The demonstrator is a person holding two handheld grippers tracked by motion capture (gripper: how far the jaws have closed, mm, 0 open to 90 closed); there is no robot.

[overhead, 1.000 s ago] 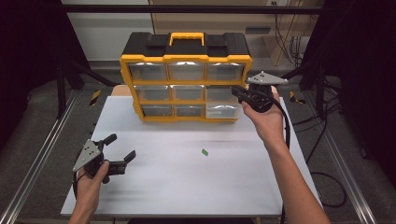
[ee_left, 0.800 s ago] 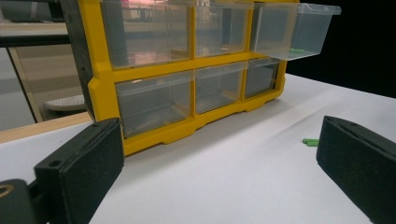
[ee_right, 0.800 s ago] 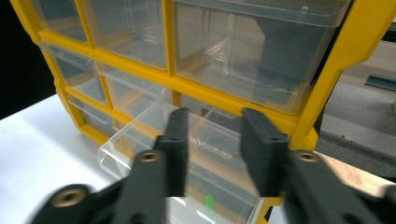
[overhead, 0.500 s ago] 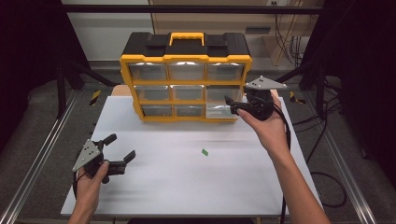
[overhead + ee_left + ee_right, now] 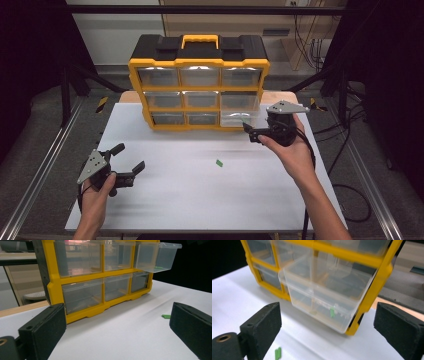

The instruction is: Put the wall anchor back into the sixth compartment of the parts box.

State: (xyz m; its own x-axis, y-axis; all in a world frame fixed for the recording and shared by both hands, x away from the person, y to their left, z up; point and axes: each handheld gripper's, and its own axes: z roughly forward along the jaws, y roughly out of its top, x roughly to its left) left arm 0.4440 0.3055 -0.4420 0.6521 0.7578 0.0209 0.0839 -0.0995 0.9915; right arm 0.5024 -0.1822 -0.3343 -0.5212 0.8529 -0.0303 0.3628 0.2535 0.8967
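Observation:
A yellow and black organiser cabinet (image 5: 200, 65) with clear drawers stands at the back of the white table (image 5: 200, 200). Its middle-right drawer (image 5: 240, 110) is pulled out, and a small green piece (image 5: 332, 312) lies inside it. Another green piece (image 5: 219, 162) lies on the table in front. My right gripper (image 5: 248, 131) hovers just before the pulled-out drawer (image 5: 319, 297). Its jaws have just been opening and stand wide with nothing between them. My left gripper (image 5: 128, 158) rests low at the front left, open and holding nothing, far from the cabinet (image 5: 82, 280).
Metal rails run along both sides of the table. Cables hang at the right behind the cabinet. In the left gripper view the loose green piece (image 5: 165, 316) lies near the right jaw, and the drawer (image 5: 156, 256) juts out above.
My right gripper has come down and back from the drawer's front, and its jaws have spread apart. The left gripper has stayed where it was.

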